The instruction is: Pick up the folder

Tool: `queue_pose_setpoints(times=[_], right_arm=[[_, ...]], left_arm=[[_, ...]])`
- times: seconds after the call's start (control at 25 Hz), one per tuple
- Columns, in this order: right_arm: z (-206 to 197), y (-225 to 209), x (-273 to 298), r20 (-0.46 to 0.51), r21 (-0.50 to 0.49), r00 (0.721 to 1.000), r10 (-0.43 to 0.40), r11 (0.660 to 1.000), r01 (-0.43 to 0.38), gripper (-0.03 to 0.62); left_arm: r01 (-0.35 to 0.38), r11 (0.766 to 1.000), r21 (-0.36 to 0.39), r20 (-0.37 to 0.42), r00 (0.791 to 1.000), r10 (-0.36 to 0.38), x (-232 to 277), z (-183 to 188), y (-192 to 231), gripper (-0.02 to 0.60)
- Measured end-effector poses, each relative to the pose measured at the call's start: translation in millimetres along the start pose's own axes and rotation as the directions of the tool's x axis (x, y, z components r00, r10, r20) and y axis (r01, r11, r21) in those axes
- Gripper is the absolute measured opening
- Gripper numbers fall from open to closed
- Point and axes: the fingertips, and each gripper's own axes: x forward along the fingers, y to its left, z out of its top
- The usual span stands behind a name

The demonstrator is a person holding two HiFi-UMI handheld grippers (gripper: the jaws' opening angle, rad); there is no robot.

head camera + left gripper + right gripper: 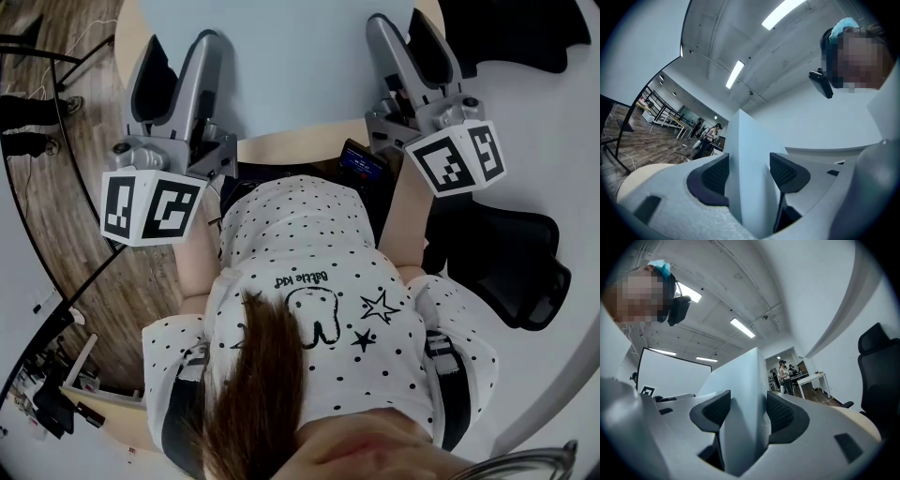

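Note:
The folder is a large pale blue sheet held up in front of the person, one gripper on each side edge. My left gripper is shut on its left edge and my right gripper on its right edge. In the left gripper view the folder stands on edge between the dark ribbed pads of the gripper, pointing up at the ceiling. The right gripper view shows the same: the folder is pinched in the gripper.
A beige round table lies under the folder, with a dark device near its edge. Black office chairs stand at the right. Wooden floor and black rails are at the left. People stand far off.

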Motion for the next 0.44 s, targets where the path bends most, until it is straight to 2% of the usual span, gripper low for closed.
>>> queue_pose_setpoints(times=[0.44], right_arm=[[-1.3, -0.8, -0.6, 0.001, 0.007, 1.000, 0.006, 1.000, -0.006, 0.235]], left_arm=[[-0.006, 1.000, 0.005, -0.001, 1.000, 0.006, -0.9, -0.8, -0.8, 0.273]])
